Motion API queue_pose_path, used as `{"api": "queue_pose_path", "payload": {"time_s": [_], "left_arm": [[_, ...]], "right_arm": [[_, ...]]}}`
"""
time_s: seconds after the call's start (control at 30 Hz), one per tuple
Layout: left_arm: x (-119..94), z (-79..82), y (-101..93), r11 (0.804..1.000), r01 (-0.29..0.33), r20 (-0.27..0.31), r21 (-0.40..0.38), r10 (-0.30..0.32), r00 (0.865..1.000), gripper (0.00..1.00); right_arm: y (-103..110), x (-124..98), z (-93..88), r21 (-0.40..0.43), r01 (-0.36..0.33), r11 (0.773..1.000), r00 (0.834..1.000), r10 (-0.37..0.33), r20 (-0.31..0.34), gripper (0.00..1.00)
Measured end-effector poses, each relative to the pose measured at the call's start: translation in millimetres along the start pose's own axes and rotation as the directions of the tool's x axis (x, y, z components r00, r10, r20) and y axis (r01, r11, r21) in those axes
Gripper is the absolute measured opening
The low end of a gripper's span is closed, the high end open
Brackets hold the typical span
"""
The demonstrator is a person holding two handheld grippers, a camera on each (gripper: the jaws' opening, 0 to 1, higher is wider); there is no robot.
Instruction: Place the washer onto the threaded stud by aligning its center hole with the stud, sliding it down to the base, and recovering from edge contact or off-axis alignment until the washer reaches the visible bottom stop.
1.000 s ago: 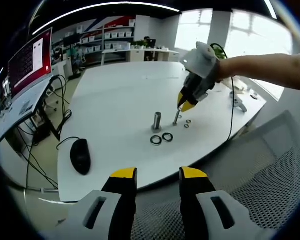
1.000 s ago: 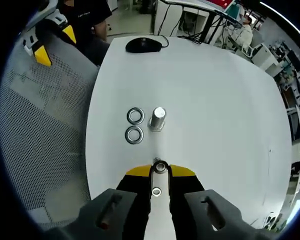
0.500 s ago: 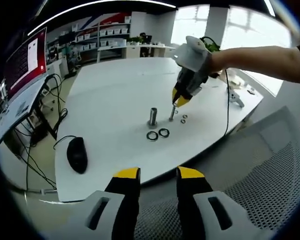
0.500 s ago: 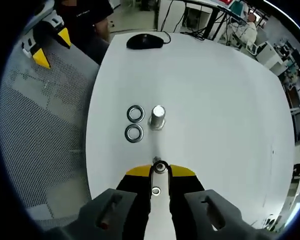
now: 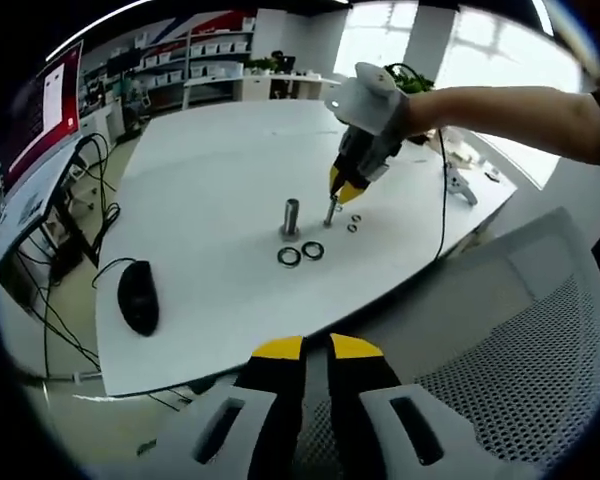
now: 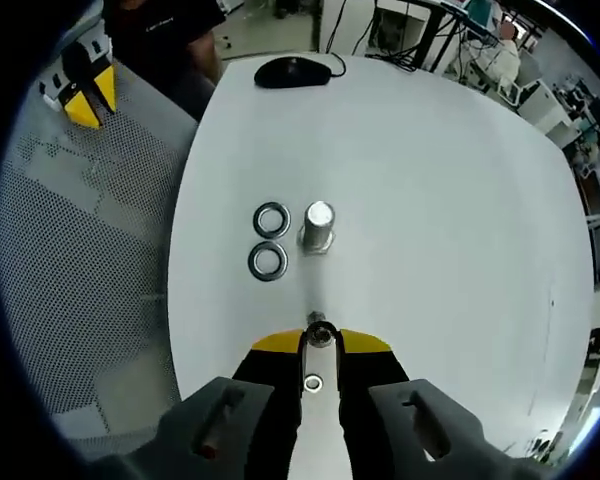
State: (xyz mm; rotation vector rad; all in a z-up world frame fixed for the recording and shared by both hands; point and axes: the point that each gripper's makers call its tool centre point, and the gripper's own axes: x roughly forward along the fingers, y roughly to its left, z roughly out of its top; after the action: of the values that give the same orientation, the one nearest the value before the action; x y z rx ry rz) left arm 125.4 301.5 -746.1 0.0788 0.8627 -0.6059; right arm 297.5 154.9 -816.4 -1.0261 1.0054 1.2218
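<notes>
On the white table the thin threaded stud stands upright, a slim grey metal rod, and in the right gripper view its top end appears as a small shiny ring right at the tips of the right gripper. That gripper's yellow-tipped jaws are drawn nearly together around the stud's top, with only a narrow slit between them; whether a washer is pinched there cannot be told. A small washer lies flat on the table in the slit nearer the camera. In the left gripper view the right gripper comes down from the far right, held by a person's hand, its tips at the top of the stud. Just right of the stud lie two tiny washers. Left of it stands a thicker, short steel cylinder on a wider base, and beside that lie two larger dark rings flat on the table, touching or nearly touching each other. A black computer mouse rests near the table's left edge. The left gripper hangs off the near edge over a grey mesh chair, its yellow tips almost meeting and empty.
</notes>
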Motion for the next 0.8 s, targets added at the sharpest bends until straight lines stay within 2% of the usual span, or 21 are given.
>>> {"api": "queue_pose_path", "payload": {"time_s": [0.2,0.7,0.8], "left_arm": [[0,0.6,2.1,1.000,-0.008,0.005,0.010,0.008,1.000,0.10],[2,-1.4,-2.4,0.999,0.021,-0.002,0.028,-0.021,1.000,0.09],[4,-6.3,0.4,1.000,0.014,-0.037,-0.006,-0.014,0.999,0.12]], "right_arm": [[-1,10,-1.4,-0.002,-0.009,1.000,1.000,0.009,-0.011,0.13],[2,30,-5.8,0.001,-0.034,0.999,0.998,0.034,-0.043,0.13],[4,33,-6.5,-0.001,-0.039,0.999,0.998,0.039,-0.050,0.13]]}}
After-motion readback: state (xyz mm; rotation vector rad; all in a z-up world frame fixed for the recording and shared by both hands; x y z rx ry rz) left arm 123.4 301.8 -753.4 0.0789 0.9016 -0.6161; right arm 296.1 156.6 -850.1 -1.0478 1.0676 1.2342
